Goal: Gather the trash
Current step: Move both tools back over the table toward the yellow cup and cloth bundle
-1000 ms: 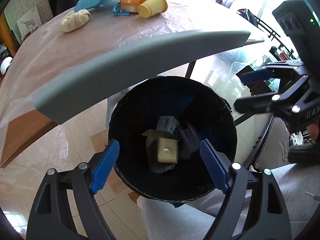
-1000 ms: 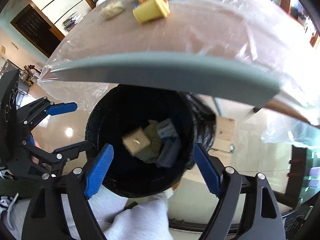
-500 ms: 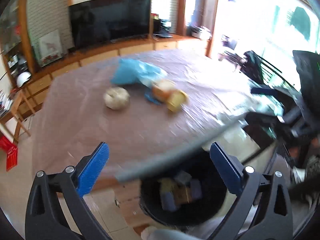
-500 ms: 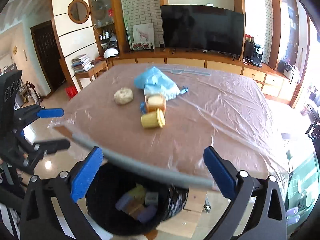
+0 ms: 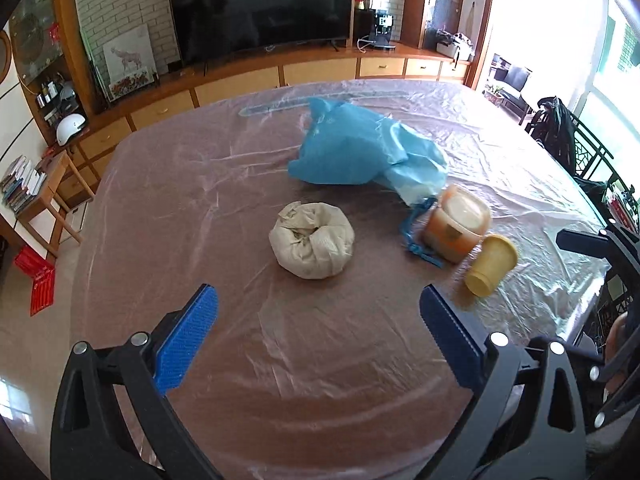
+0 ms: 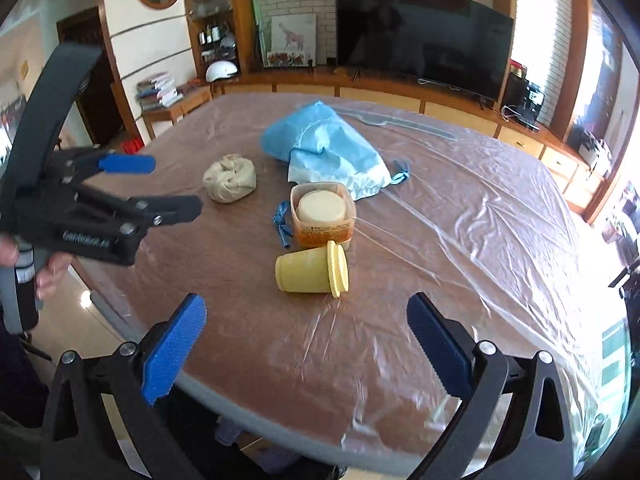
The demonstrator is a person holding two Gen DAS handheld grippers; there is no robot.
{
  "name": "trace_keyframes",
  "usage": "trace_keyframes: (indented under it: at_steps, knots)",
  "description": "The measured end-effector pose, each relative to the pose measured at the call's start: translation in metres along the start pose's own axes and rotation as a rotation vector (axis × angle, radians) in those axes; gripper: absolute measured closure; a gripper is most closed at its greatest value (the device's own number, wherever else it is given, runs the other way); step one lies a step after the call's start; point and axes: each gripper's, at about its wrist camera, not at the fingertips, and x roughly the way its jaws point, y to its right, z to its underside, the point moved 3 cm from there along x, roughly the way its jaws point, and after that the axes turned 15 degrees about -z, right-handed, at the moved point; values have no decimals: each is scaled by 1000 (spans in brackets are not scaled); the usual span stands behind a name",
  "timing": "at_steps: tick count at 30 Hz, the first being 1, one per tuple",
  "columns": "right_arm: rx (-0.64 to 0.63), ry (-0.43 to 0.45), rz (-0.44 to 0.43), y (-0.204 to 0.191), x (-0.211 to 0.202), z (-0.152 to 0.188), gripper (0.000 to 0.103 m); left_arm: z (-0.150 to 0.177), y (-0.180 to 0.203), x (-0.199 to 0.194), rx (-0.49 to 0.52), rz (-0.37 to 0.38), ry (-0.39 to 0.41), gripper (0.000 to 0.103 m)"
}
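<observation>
L hand-held gripper (image 5: 318, 330) released, empty | R hand-held gripper (image 6: 306, 346) released, empty | yellow cup (image 6: 312, 271) on its side nr orange tub (image 6: 323, 216)

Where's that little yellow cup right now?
The yellow cup lies on its side on the plastic-covered table, just in front of the orange tub, nearest the right gripper.

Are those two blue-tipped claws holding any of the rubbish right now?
No. The left gripper and the right gripper are both open and empty, above the table.
</observation>
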Motion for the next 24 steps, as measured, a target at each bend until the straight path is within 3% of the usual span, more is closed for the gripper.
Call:
trace_keyframes:
  at_steps: [7,11,13,18,24]
  knots:
    - [-47,-30,15,1,22,-8,7,-9,-1,26,3,-25,-35,2]
    - [-42,-35,-1,2,28,-11,19,-13,0,31,11,-16,-28,4]
    - [-34,-40,-16,3,31,-15,21,-16,2,33,24,-20,-26,11]
    - [-13,-36,-43,7,32,-14,25,-17,6,36,45,-11,-21,16]
    - [-15,-56,-60,6,40,-13,42,-14,13,36,46,7,-26,24]
